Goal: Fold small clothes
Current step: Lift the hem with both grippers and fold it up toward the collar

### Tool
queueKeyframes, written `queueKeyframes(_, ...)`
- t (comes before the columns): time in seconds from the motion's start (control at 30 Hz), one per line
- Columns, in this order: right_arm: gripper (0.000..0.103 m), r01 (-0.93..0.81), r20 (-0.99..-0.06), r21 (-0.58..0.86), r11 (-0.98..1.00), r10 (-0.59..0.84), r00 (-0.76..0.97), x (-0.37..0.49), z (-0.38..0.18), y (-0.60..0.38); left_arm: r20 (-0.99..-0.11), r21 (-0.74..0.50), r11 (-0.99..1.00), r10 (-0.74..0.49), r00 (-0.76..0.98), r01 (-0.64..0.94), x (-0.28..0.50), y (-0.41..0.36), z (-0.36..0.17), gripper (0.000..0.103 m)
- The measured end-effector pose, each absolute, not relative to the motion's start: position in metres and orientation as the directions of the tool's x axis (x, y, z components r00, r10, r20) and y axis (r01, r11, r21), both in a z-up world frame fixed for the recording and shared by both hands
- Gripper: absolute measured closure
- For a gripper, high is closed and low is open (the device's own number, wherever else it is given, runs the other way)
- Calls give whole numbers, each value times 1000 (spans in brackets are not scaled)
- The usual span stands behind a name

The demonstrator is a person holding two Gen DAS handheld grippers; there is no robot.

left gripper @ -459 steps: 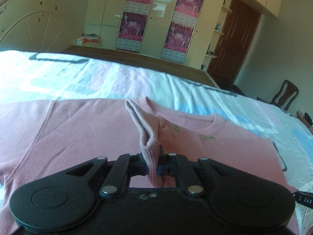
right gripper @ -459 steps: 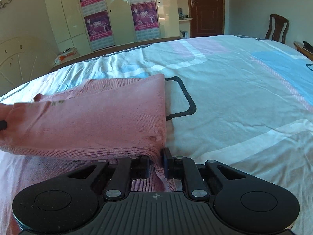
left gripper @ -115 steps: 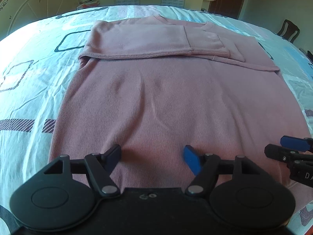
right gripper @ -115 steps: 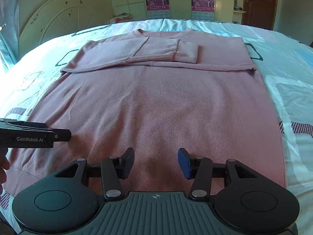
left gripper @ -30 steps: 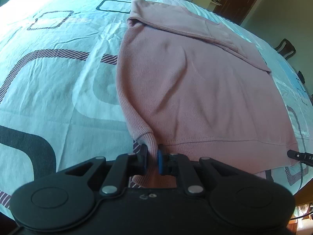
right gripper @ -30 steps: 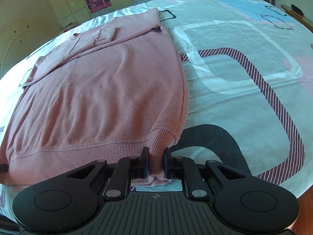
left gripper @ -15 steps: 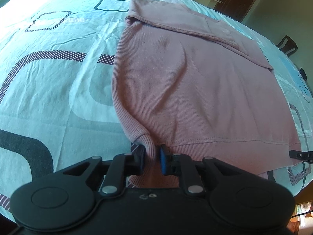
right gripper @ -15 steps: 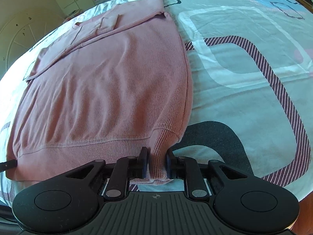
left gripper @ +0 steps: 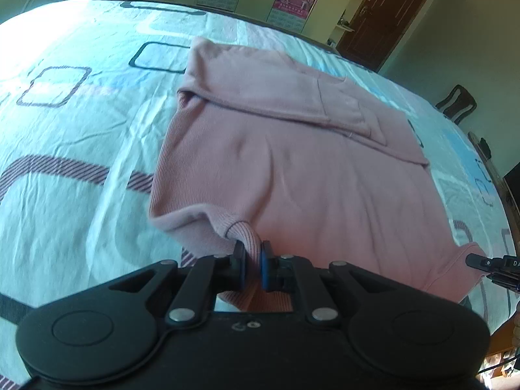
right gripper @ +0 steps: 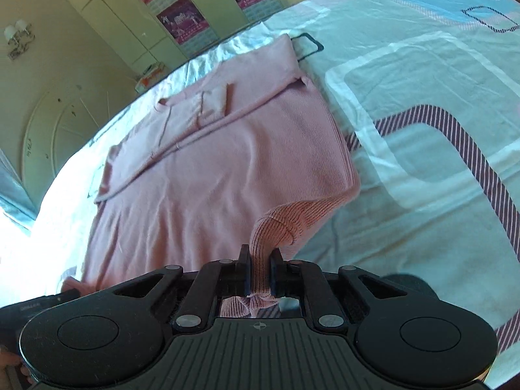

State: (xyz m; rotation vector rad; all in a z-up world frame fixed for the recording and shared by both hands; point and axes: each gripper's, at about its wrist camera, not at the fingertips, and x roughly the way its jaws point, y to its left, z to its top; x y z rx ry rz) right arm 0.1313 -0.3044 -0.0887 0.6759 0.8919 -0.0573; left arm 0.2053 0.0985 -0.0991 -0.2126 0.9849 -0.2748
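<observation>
Sweater: your pink sweater [left gripper: 292, 169] lies spread on the bed [left gripper: 65, 149], both sleeves folded across the chest at the far end.
Left claw: your left claw [left gripper: 251, 265] is clamped narrow on the ribbed hem at the sweater's near left corner; the cloth rises off the sheet straight into the pads.
Right claw: your right claw [right gripper: 260, 271] pinches the near right hem corner [right gripper: 269, 237] the same way, ribbing bunched between its fingers.
Sweater relative to claws: the body stretches away ahead of both claws; the near edge is lifted at its two corners.
Other claw seen: your right claw's tip shows at the left view's right edge, beside the hem.
</observation>
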Motion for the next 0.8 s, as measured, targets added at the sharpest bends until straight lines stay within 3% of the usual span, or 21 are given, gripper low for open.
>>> queueKeyframes(0.43,93,323,-603,643,694,200,772,275,-65,-375,-682,-406,913,-324,655,29,359,89,-67,96)
queueKeyframes(0.8,94,402,-627,693,598,226,745,405,-114,-417,-722,-379,922,-245,647,-74,487,75,-95,96)
